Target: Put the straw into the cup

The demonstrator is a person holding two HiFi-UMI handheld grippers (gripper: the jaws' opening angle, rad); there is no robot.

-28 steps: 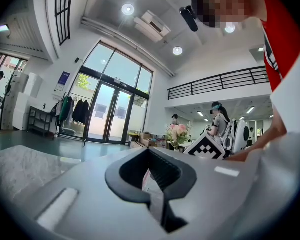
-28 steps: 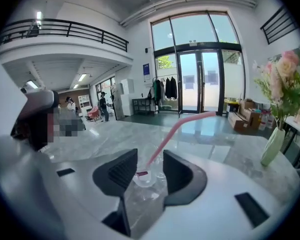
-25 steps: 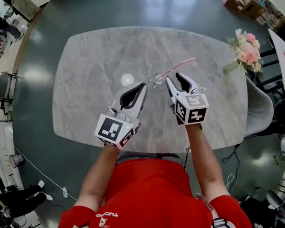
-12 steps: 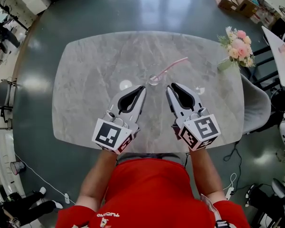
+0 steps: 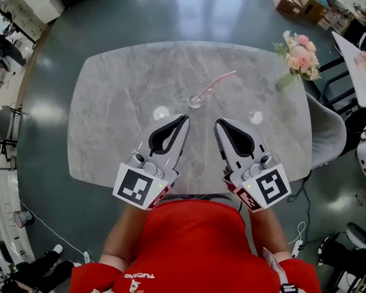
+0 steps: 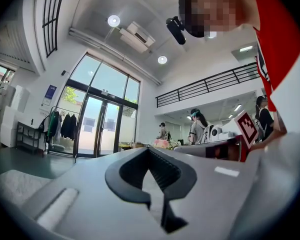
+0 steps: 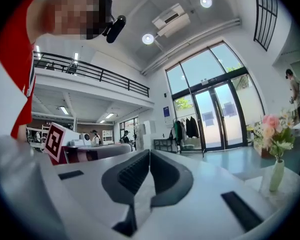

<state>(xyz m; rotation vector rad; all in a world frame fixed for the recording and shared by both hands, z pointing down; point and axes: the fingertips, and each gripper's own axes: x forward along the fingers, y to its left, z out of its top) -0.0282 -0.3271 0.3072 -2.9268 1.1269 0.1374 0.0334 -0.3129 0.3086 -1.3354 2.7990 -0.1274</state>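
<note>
- Change: my right claw (image 5: 218, 123) no longer stands open at the cup (image 5: 195, 101). It has drawn back to the near side of the surface (image 5: 122, 84), and its jaws are now together with nothing between them.
- My left claw (image 5: 183, 119) has also come back toward me. Its jaws are together and empty, and it sits level beside the right one, the two apart.
- Meaning, as I judge it: the release is done and the straw (image 5: 215, 84) stays where it was let go, so the task looks finished. What is left is only the withdrawal.
- Place of the task's thing: the cup stands near the middle of the surface, just beyond both claws, slightly nearer the left one.
- Look: the straw is thin and pink. Its lower end is in the cup and its upper end leans out to the far right.
- The cup is small and clear, so its rim is hard to trace.
</note>
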